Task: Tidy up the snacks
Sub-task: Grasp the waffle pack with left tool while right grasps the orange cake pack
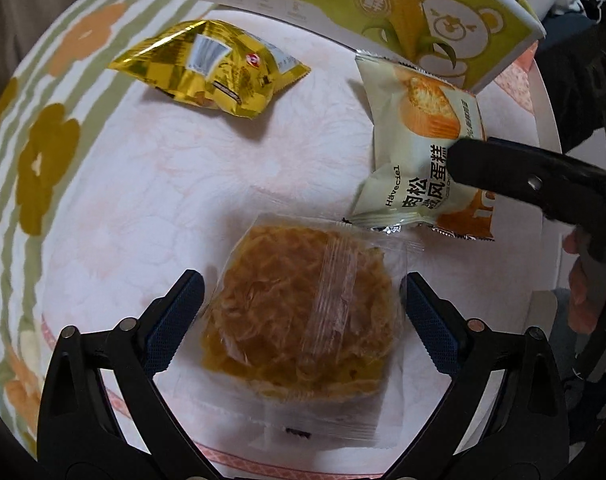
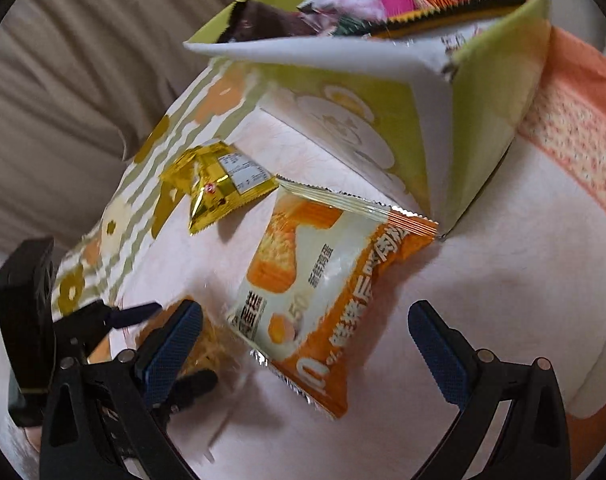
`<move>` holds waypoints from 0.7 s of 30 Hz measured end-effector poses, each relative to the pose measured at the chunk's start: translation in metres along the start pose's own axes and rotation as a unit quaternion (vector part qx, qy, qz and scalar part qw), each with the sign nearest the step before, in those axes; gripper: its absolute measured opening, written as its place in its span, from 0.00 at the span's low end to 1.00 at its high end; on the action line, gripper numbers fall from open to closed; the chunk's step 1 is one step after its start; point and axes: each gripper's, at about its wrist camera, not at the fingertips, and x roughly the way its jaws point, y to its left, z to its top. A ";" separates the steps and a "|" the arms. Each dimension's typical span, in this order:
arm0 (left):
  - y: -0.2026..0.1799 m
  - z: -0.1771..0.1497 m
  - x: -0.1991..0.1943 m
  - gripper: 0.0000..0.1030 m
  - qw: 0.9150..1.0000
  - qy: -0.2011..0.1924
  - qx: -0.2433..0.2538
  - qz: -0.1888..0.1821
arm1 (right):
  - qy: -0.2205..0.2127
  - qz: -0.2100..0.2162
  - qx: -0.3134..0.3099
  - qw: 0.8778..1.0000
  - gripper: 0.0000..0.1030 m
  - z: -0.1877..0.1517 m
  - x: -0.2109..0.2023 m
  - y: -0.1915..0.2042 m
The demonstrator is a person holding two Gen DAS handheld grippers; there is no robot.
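My left gripper (image 1: pixel 303 304) is open, its fingers on either side of a clear-wrapped golden pastry (image 1: pixel 303 320) lying on the table; the pads seem just clear of the wrapper. My right gripper (image 2: pixel 305 332) is open over a cream-and-orange cake packet (image 2: pixel 327 280), which also shows in the left wrist view (image 1: pixel 419 152). One finger of the right gripper (image 1: pixel 503 168) lies over that packet. A gold foil packet (image 1: pixel 211 68) lies farther back; it also shows in the right wrist view (image 2: pixel 219 184). A green corn-and-bear box (image 2: pixel 483 120) holds several wrapped snacks.
The table has a pale pink cloth with a flower-and-stripe border (image 1: pixel 43 160). The green box (image 1: pixel 383 12) stands at the far edge, behind the packets. Grey fabric (image 2: pixel 63 100) lies beyond the table's left side. The left gripper (image 2: pixel 43 340) shows at the right wrist view's lower left.
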 end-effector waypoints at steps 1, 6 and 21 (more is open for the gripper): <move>0.000 0.000 0.001 0.91 1.000 -0.002 0.003 -0.003 | -0.001 -0.001 0.001 1.000 0.99 0.000 0.001 0.000; 0.001 0.000 0.003 0.77 1.000 -0.001 -0.002 -0.013 | -0.014 -0.013 -0.006 1.000 0.99 0.002 0.005 0.009; 0.018 -0.025 -0.037 0.73 0.997 -0.047 -0.065 -0.004 | 0.003 -0.036 -0.012 0.999 0.99 0.009 0.029 0.019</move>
